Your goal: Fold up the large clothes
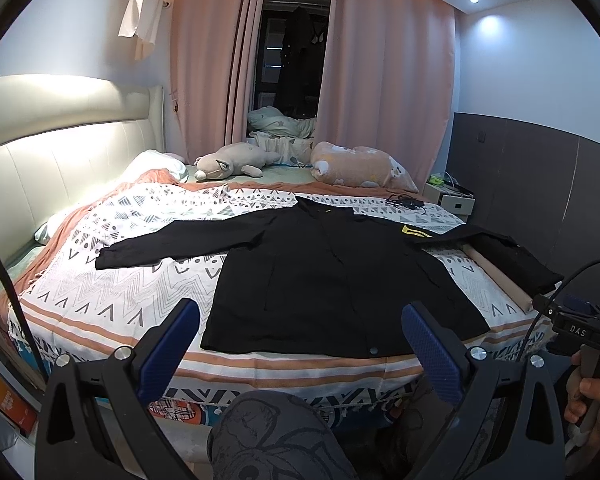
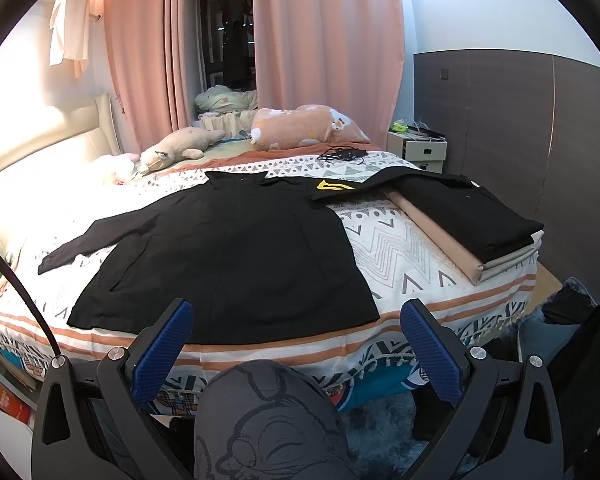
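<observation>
Pre-fold | jacket (image 1: 320, 280) flat on bed (image 1: 112, 292) | both grippers' fingers apart, empty | next we take a sleeve (image 1: 168, 248).

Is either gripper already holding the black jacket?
No, the left gripper and right gripper hover open, short of the black jacket.

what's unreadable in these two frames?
- Black long-sleeved jacket spread on the bed: right cuff overlaps the folded black garment, black on black in both views.
- Small black device with cables: too small to identify.
- Right hand-held gripper: left wrist view's right edge cuts it off.
</observation>
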Tool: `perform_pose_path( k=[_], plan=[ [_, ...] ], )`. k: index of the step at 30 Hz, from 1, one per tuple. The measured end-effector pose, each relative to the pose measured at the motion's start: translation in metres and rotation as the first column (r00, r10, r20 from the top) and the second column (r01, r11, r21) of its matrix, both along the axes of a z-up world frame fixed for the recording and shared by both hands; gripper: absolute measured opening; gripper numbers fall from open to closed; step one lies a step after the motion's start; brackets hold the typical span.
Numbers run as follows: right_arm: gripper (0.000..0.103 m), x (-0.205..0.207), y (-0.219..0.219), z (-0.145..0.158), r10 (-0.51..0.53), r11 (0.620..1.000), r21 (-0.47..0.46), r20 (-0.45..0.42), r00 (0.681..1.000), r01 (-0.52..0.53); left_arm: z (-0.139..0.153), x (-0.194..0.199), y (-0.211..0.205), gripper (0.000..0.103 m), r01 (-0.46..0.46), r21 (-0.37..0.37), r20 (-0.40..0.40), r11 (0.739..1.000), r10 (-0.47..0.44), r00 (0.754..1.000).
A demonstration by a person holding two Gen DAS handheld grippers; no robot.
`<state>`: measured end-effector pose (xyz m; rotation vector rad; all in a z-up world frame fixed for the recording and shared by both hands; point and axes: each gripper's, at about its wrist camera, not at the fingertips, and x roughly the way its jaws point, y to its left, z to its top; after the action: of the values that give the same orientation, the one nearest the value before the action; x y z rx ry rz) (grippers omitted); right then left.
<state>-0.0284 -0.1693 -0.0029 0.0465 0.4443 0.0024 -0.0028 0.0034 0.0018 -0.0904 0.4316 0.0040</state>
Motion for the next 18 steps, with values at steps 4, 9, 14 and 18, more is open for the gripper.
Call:
perform_pose_path(
  k=[4,9,14,18],
  plan=[
    [0.103,0.0002,-0.0003,0.0003,-0.001,1.000,0.002,0.001,1.000,0.001,-0.0012,-0.0023,0.0014,0.103,0.001,0.001,0.003,1.000,-0.001,1.000],
    [0.103,0.0000,-0.0002,0.0004,0.000,1.000,0.002,0.003,1.000,0.000,-0.0015,-0.0029,0.0002,0.103,-0.004,0.004,0.007,1.000,0.004,1.000],
    [0.103,0.0002,0.0000,0.0003,0.003,1.000,0.001,0.003,1.000,-0.003,-0.0013,-0.0040,0.0017,0.103,-0.005,-0.001,0.008,1.000,0.005,1.000],
    [0.103,0.0002,-0.0002,0.0012,0.005,1.000,0.003,0.008,1.000,-0.005,-0.0015,-0.0063,0.0047,0.103,-0.006,-0.003,0.008,1.000,0.006,1.000]
  ],
)
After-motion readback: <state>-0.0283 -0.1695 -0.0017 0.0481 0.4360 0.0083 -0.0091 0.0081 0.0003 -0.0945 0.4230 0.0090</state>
